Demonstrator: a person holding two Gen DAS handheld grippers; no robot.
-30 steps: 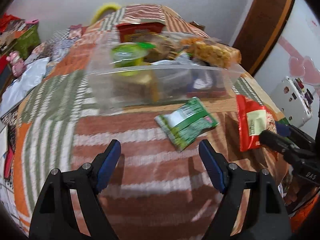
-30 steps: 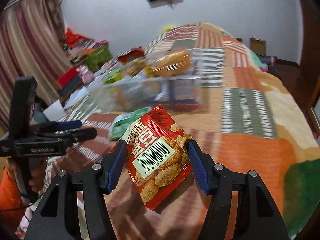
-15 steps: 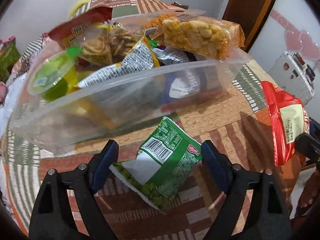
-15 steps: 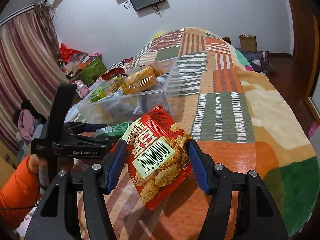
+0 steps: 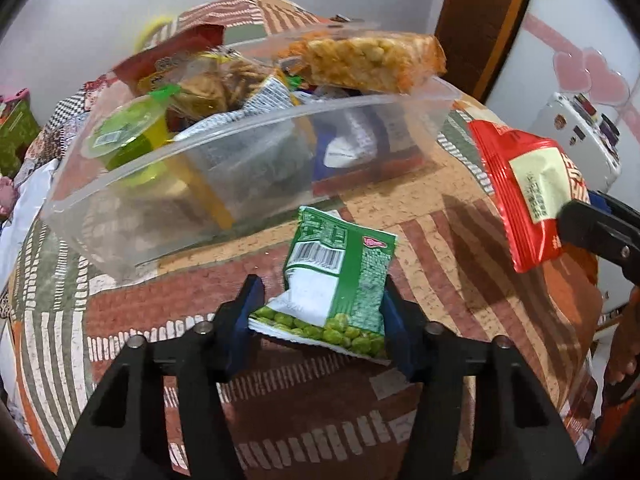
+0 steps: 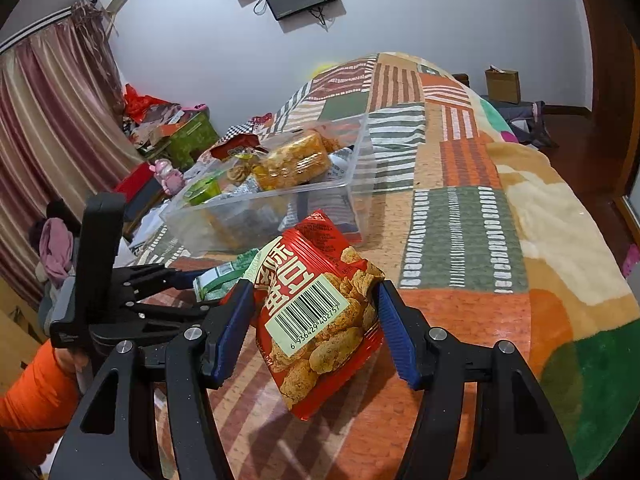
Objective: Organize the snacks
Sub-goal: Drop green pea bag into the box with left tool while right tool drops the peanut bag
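Observation:
My left gripper [image 5: 320,312] is shut on a green pea snack packet [image 5: 340,276], lifted slightly off the striped blanket [image 5: 120,320]. My right gripper [image 6: 316,320] is shut on a red snack packet [image 6: 320,316] with a barcode, held above the blanket. The red packet also shows at the right of the left wrist view [image 5: 528,188]. A clear plastic bin [image 5: 240,168] full of snacks stands just beyond both packets; it also shows in the right wrist view [image 6: 280,196]. The left gripper [image 6: 168,292] with the green packet [image 6: 224,276] shows left of the red one.
The bin holds a green jelly cup [image 5: 128,136], a long orange cracker bar [image 5: 372,60] lying on its rim, and several other packets. A white appliance [image 5: 580,136] stands right of the bed. Boxes and clutter [image 6: 176,136] lie left of the bed.
My left gripper moved forward around the green packet and closed on it, raising its front end. My right gripper stayed shut on the red packet and lifted a little.

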